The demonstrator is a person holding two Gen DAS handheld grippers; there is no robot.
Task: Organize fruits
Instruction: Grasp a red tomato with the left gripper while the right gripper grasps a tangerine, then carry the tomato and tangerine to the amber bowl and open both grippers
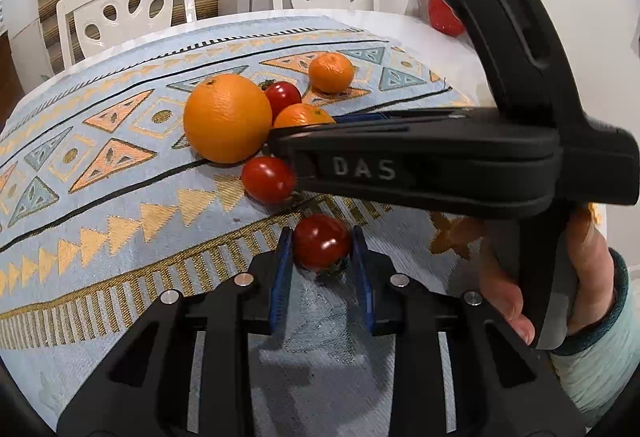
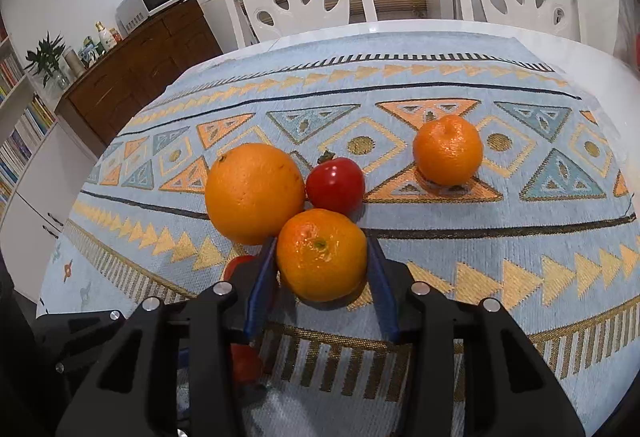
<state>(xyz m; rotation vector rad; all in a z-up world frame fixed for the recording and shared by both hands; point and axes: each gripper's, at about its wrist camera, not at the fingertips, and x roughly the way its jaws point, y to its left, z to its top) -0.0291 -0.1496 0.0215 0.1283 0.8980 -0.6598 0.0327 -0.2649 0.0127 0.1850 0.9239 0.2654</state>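
The left gripper (image 1: 322, 249) is closing its blue pads on a glossy red tomato (image 1: 322, 241) with a dark green stem, which is sitting on the patterned blue cloth (image 1: 120, 229); both pads are meeting its sides. The right gripper (image 2: 322, 261) is bracketing a dimpled mandarin (image 2: 321, 254), the left pad touching it while a sliver of gap is showing at the right pad, so the jaws are standing parted. Just behind, a large smooth orange (image 2: 254, 193) and a shiny second tomato (image 2: 335, 185) are crowding against the mandarin. Another mandarin (image 2: 448, 149) is lying apart on the right. In the left view, a third tomato (image 1: 268, 179) is resting beneath the right tool.
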